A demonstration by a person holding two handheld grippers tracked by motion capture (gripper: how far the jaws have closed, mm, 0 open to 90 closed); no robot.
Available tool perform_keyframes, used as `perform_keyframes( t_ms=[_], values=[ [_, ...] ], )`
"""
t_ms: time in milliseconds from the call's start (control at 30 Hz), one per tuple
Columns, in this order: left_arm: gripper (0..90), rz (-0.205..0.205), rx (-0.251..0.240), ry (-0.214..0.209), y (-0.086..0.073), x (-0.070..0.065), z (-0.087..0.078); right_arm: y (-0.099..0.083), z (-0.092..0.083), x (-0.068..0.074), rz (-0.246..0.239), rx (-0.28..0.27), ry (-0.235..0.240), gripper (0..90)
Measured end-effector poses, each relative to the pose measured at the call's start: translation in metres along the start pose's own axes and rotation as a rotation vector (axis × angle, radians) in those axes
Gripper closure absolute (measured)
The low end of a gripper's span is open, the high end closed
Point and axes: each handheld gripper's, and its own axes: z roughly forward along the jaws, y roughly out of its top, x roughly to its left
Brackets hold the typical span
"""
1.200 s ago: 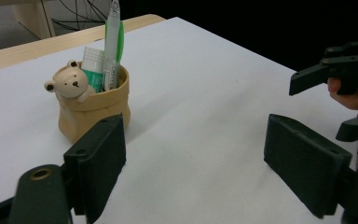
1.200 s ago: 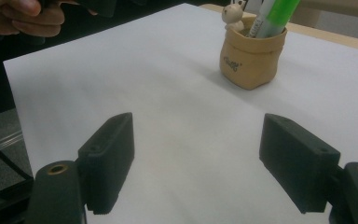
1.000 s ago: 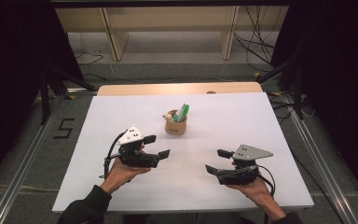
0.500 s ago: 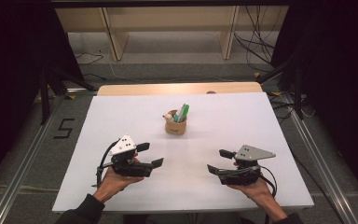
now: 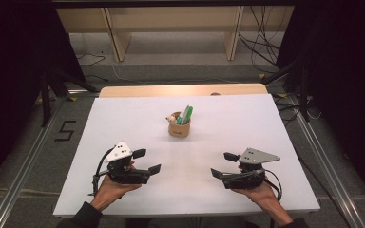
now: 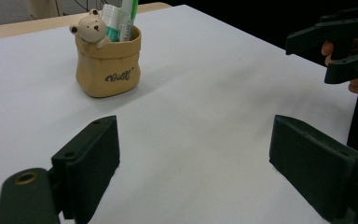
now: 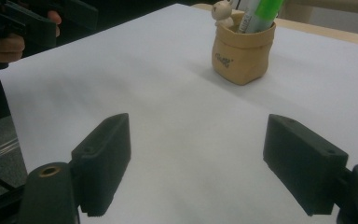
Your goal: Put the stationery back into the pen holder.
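A tan pouch-shaped pen holder (image 5: 178, 128) with a small bear on its rim and green and white pens stands upright at the middle of the white table (image 5: 123, 118). My left gripper (image 5: 148, 160) rests low near the front left, well short of the holder (image 6: 107, 65). Its jaws have just been opening and stand wide apart with nothing between them (image 6: 196, 158). At the front right my right gripper (image 5: 221, 165) is open and empty (image 7: 196, 158). It points toward the holder (image 7: 242, 53) from a distance.
The white sheet covers the table, with a strip of bare wood (image 5: 180, 90) along the far edge. Beyond it stand wooden shelf legs (image 5: 116, 38) and loose cables (image 5: 261, 42) on the floor. Metal rails (image 5: 24, 166) run along both sides of the table.
My left hand has drawn back toward the near edge and slightly left, sinking a little. The right hand has stayed where it was. The holder has not moved.
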Motion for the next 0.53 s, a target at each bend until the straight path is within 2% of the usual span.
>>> perform_keyframes(
  t_ms=[533],
  values=[
    [15.5,-0.003,-0.004,0.009,0.0007,0.0003,0.0005,-0.0011,0.0008,-0.0013,-0.002,0.004,-0.007,23.3]
  ],
)
